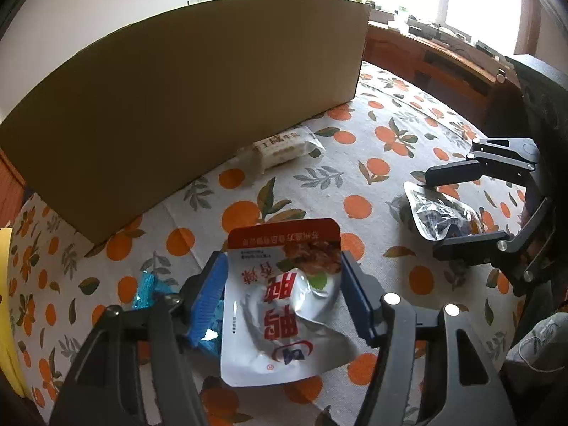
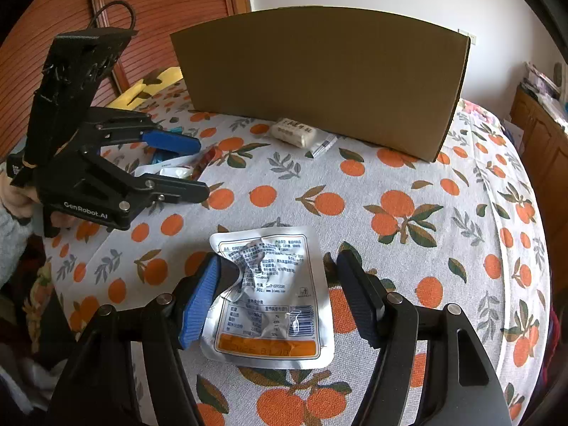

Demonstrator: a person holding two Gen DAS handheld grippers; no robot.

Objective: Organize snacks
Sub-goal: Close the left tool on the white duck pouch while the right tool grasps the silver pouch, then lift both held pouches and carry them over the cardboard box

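Surface: a desk [image 2: 443,220] covered by a white cloth printed with oranges and grey-green leaves, filling the middle and lower part of both views. Backdrop: a plain brown cardboard panel [image 1: 184,96] standing upright on the cloth, upper centre of both frames. At its foot, touching or just beside it, lies a pale wrapped snack bar [image 1: 284,147], seen in the right wrist view at upper centre [image 2: 296,133]. Room: orange-brown slatted doors in the upper left of the right wrist view, a white wall behind the panel, a bright window with a cluttered wooden sideboard in the upper right of the left wrist view, and wooden cabinets at the right edge of the right wrist view. A yellow object shows at the left edge of the left wrist view; what it is cannot be told. Left claw [image 1: 284,298]: fingers apart, a red-topped silver pouch [image 1: 284,305] between them in the lower centre, its sides close to both pads without a clear squeeze; blue wrappers [image 1: 149,289] lie just left of it. Right claw [image 2: 275,294]: fingers apart around a crumpled silver pouch [image 2: 273,305] lying label-side up on the cloth, lower centre, left pad touching its dented edge, right pad clear of it.
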